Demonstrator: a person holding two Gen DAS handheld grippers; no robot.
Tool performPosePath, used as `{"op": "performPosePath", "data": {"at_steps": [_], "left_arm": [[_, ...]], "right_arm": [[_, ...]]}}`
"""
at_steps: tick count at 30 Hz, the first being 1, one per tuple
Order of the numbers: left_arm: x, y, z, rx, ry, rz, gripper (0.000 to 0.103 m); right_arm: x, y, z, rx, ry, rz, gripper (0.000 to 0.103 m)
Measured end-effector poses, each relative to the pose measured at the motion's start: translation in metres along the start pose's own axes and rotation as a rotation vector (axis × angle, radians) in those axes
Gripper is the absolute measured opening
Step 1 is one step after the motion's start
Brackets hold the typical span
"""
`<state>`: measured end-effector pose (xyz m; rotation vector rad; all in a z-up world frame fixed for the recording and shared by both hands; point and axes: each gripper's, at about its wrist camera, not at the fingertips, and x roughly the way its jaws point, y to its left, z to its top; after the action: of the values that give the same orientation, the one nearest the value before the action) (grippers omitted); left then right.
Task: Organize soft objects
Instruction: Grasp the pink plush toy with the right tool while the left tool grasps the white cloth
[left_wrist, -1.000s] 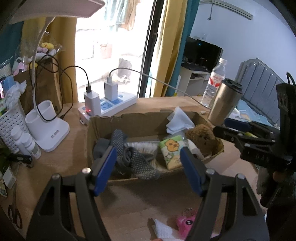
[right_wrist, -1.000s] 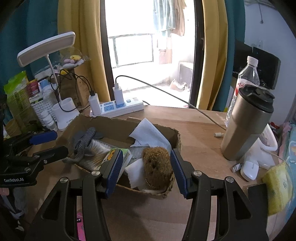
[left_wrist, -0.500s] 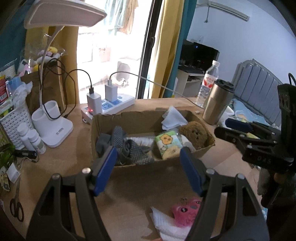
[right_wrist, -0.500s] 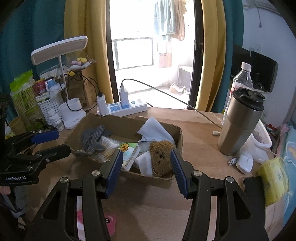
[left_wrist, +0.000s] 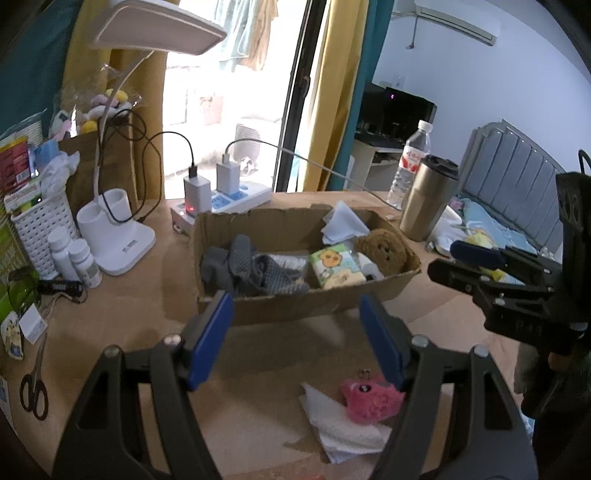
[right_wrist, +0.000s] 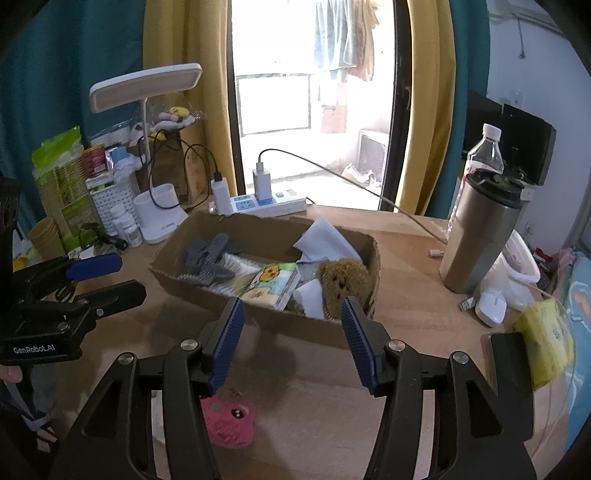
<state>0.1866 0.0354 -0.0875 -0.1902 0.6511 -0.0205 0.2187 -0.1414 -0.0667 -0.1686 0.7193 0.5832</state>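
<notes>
Both grippers hang above the wooden desk on the near side of the cardboard box, and both are empty with jaws spread wide: the left gripper and the right gripper.

The box already holds gray socks, a tissue pack with a cartoon print, a brown plush toy and a white cloth. 2 soft things lie outside it, on the desk close to the grippers: a pink plush toy resting partly on a white tissue.

Risks, as I judge them: the pink toy overlaps the tissue, so a pinch may lift both or drag the tissue off the desk edge. The 2 grippers are close together and could knock each other if both reach for it. A steel tumbler stands near the box's right end, and a wide swing could tip it.

The left view shows the tissue under the toy and black scissors; the right view hides most of the tissue behind its own fingers but shows a white mouse and a yellow packet.
</notes>
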Motion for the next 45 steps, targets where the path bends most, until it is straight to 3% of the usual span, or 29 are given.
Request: {"op": "performPosePath", "data": {"at_steps": [22, 26, 42, 43, 45], "left_arm": [[-0.009, 0.009, -0.05, -0.024, 0.06, 0.0, 0.073], [-0.008, 0.013, -0.057, -0.033, 0.076, 0.003, 0.073], [0.003, 0.014, -0.076, -0.036, 0.142, 0.004, 0.074], [0.005, 0.011, -0.077, -0.027, 0.147, 0.008, 0.074], [0.007, 0.009, -0.078, -0.022, 0.156, 0.005, 0.074]], "right_arm": [[0.017, 0.037, -0.053, 0.004, 0.109, 0.054, 0.067], [0.027, 0.046, -0.06, 0.0, 0.146, 0.089, 0.077], [0.054, 0.051, -0.086, 0.017, 0.239, 0.136, 0.077], [0.055, 0.05, -0.087, 0.02, 0.241, 0.143, 0.076], [0.053, 0.049, -0.086, 0.027, 0.232, 0.153, 0.058]]}}
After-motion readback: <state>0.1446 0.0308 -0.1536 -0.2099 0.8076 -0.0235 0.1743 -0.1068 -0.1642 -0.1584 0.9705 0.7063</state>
